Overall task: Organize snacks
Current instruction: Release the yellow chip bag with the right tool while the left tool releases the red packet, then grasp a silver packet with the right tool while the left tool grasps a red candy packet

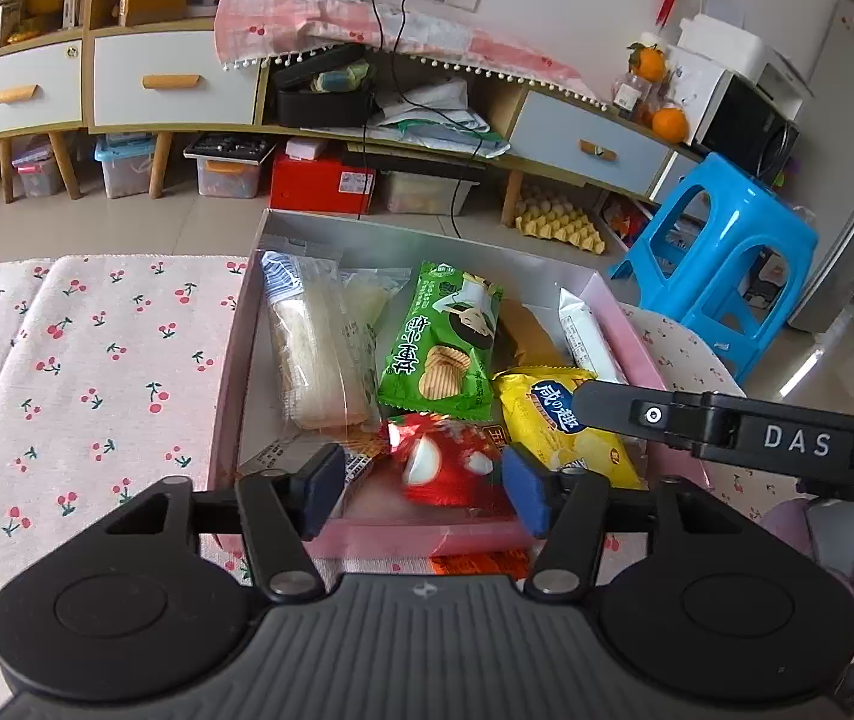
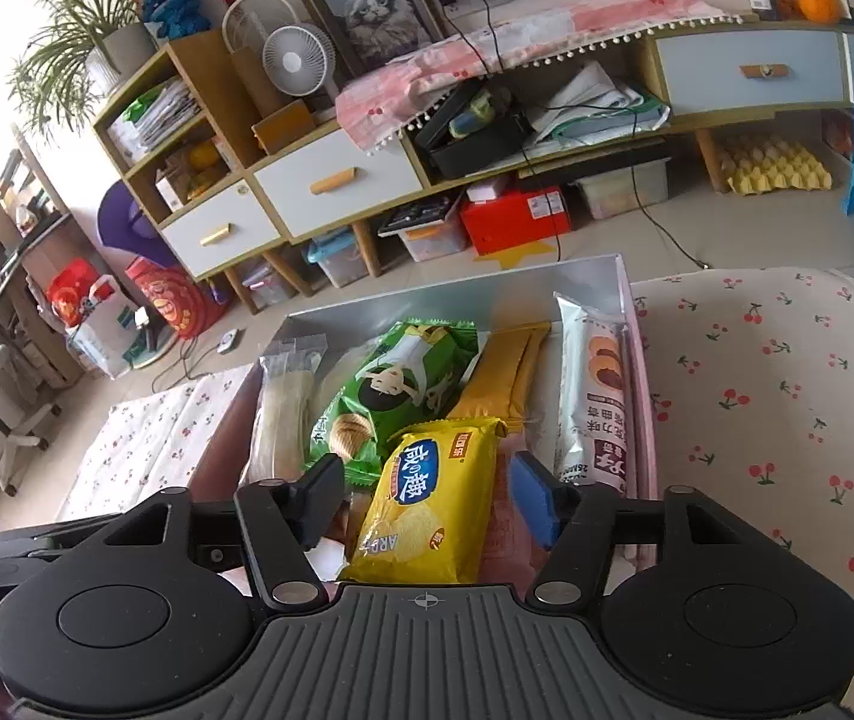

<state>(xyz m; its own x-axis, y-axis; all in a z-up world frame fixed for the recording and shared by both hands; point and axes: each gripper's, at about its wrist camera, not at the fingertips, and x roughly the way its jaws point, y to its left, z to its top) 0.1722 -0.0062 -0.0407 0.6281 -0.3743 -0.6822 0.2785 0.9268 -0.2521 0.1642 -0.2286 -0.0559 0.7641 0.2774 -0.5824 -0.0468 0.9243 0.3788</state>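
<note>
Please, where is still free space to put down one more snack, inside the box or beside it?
The pink box is crowded; bare floor shows only behind the green chip bag, against the far wall. The cherry-print cloth left of the box lies bare, and so does the cloth right of it in the right wrist view.

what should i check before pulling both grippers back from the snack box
1. Left gripper clear of the red snack packet: ok; the pads stand apart on either side without pressing.
2. Right gripper clear of the yellow biscuit packet: ok; jaws open, packet lying between them.
3. Yellow packet inside the pink box: ok.
4. Green chip bag lying flat in the box: ok.
5. Right gripper's finger over the yellow packet in the left wrist view, touching or not: cannot tell.
6. Orange wrapper under the box's near edge, trapped or loose: cannot tell.
</note>
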